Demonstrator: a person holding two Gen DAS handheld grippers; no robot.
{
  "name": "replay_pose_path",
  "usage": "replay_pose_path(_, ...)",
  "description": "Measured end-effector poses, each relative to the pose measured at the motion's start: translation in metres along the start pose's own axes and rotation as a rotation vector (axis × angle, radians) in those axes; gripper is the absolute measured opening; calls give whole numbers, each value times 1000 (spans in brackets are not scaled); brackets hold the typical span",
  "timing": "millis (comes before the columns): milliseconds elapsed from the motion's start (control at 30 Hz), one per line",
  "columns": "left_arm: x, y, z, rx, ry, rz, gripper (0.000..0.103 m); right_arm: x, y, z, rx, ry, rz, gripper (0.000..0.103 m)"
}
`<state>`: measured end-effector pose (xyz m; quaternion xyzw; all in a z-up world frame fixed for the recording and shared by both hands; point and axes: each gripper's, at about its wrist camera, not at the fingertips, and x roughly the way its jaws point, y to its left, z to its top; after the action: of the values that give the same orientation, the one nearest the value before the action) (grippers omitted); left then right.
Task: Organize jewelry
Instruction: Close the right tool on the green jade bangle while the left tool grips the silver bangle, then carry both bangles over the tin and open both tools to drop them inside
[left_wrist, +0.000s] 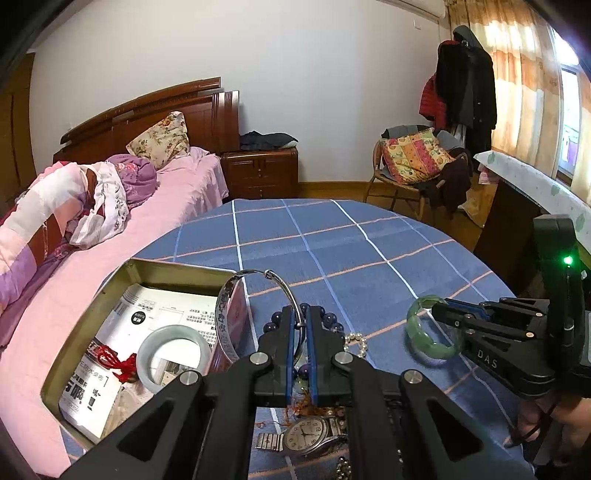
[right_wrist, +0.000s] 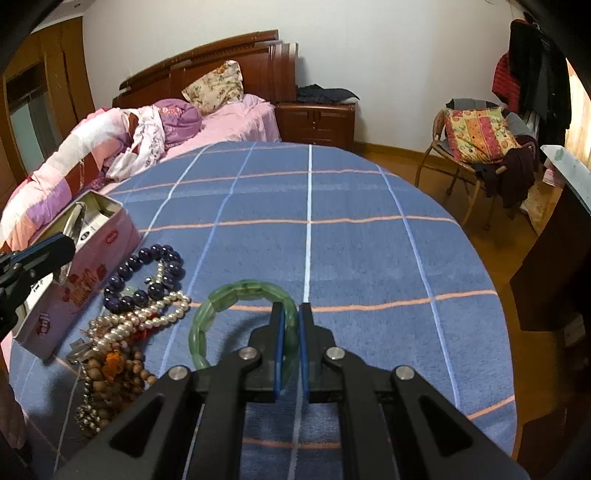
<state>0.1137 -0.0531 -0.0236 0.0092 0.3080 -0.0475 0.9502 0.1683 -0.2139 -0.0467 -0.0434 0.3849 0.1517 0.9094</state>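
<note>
A silver bangle is being gripped over the tin box by the left hand-held gripper; the green bracelet, on the tabletop, is being clamped by the right hand-held gripper. Both are probably being readied for lowering into the box.

Two grippers are in view: the left gripper and the right gripper. One open tin box is present. Rigid bangles number three: one silver bangle, one pale jade bangle and one green bangle. One wristwatch, one dark blue bead strand, one pearl strand and one brown wooden bead strand complete the count (the tangled heap may hide more).
</note>
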Motion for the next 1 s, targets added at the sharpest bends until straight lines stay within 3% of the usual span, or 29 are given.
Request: replay_pose_path(1000, -35, 17, 18, -15, -95, 12, 5, -30, 49, 32, -74, -118, 104, 9)
